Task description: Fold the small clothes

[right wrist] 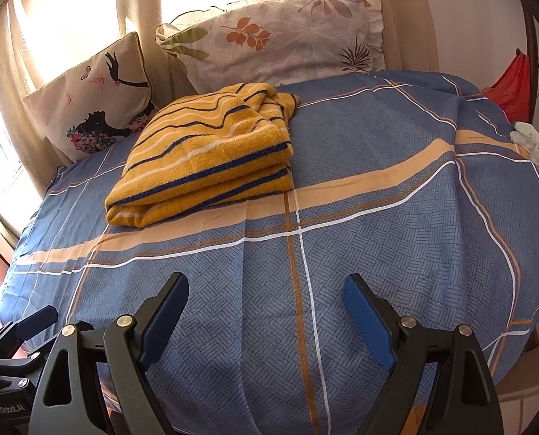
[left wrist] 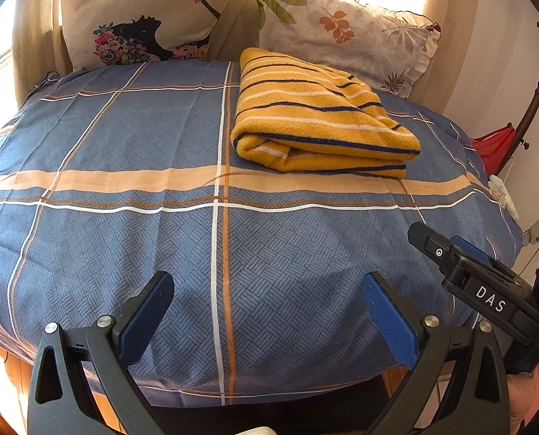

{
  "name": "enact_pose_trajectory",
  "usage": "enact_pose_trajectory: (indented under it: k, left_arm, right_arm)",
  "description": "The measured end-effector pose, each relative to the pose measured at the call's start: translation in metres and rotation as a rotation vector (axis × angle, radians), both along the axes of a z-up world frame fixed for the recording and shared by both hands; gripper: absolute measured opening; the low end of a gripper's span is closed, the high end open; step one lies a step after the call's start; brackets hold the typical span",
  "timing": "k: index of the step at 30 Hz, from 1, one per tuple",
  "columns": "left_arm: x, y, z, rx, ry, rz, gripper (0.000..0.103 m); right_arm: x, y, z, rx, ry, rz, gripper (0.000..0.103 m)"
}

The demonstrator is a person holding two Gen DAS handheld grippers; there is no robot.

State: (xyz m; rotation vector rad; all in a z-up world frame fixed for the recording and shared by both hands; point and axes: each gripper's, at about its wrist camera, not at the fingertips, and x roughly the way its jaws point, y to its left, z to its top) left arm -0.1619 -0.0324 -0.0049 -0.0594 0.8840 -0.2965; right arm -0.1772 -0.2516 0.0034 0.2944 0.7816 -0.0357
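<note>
Folded striped towel lies at the far side of the bed, both grippers wide apart and empty at the near edge.

The yellow striped towel (left wrist: 324, 116) rests on the blue checked bedcover (left wrist: 124, 235), close to the two pillows (left wrist: 345, 32) at the far edge. From the left gripper (left wrist: 266, 311) it lies ahead and a little to the right; from the right gripper (right wrist: 266, 315) ahead and to the left. Its long axis runs about across the bed. Neither gripper looks clearly nearer.
</note>
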Motion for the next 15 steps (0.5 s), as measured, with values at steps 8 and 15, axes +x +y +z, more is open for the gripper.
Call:
enact_pose_trajectory:
  k: [8,15]
  left_arm:
    - [0.009,0.007,0.01,-0.012,-0.012,0.01,0.103]
    - [0.029,0.007,0.02,0.032,-0.046,0.001,0.103]
  right_arm:
    - [0.007,0.005,0.003,-0.046,-0.007,0.024,0.091]
    - [0.026,0.009,0.014,-0.084,-0.028,0.05,0.091]
